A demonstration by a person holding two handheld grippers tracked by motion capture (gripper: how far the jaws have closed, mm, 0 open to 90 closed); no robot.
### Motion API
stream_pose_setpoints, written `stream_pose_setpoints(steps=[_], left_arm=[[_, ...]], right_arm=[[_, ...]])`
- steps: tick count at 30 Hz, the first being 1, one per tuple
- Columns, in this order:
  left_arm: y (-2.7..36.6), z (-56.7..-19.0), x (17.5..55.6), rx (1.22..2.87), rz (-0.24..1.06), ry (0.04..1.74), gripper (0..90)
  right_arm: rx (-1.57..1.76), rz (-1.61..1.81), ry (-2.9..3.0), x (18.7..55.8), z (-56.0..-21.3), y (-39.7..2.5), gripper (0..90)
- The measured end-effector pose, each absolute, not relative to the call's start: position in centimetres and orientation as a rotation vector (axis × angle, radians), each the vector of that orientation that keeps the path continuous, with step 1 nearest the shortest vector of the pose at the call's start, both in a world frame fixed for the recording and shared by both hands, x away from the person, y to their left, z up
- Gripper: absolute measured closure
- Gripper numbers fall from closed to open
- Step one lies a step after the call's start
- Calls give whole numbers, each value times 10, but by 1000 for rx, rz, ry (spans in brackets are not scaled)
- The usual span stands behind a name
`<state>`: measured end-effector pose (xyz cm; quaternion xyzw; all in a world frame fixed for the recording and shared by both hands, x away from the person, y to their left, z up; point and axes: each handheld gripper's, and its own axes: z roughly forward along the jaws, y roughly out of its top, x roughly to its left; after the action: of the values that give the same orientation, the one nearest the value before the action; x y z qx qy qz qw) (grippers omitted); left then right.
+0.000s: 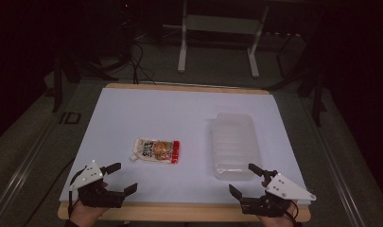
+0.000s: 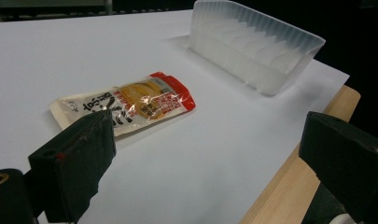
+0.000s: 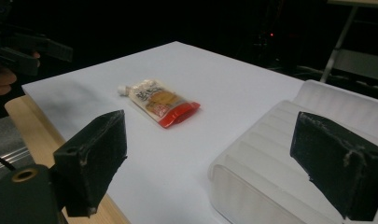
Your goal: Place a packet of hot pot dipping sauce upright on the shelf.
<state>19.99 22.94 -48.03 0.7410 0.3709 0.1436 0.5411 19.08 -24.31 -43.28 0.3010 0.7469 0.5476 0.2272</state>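
A flat spouted food pouch point(image 1: 156, 150), cream and orange with a red end, lies left of centre on the white sheet point(image 1: 179, 118). A clear ribbed plastic tray point(image 1: 235, 144) stands to its right. My left gripper point(image 1: 124, 178) is open near the front left edge, short of the pouch. Near the front right edge my right gripper point(image 1: 242, 178) is open, just in front of the tray's near end. The left gripper view has the pouch point(image 2: 126, 106) and tray point(image 2: 252, 46) beyond the left gripper point(image 2: 207, 140). In the right gripper view, the right gripper point(image 3: 209, 135) faces the tray point(image 3: 289, 158) and the pouch point(image 3: 161, 103).
The sheet covers a wooden tabletop whose bare edge point(image 1: 189, 210) runs along the front. Behind the table stand white metal frame legs point(image 1: 182, 52), and cables point(image 1: 139, 61) lie on the dark floor. The other hand and its gripper point(image 3: 28, 49) are at the far left of the right gripper view.
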Motion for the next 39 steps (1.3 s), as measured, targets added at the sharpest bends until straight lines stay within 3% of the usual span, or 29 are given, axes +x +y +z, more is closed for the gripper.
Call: stream_pose_setpoints(steps=[14, 25, 39], left_arm=[[224, -465, 206, 1734, 384, 879, 39], [231, -457, 241, 1703, 414, 959, 59], [228, -477, 294, 1740, 468, 1064, 121]], right_arm=[[783, 1505, 2057, 188, -431, -241, 133], [765, 1510, 2062, 186, -430, -239, 137], [753, 1504, 2108, 187, -432, -237, 144]])
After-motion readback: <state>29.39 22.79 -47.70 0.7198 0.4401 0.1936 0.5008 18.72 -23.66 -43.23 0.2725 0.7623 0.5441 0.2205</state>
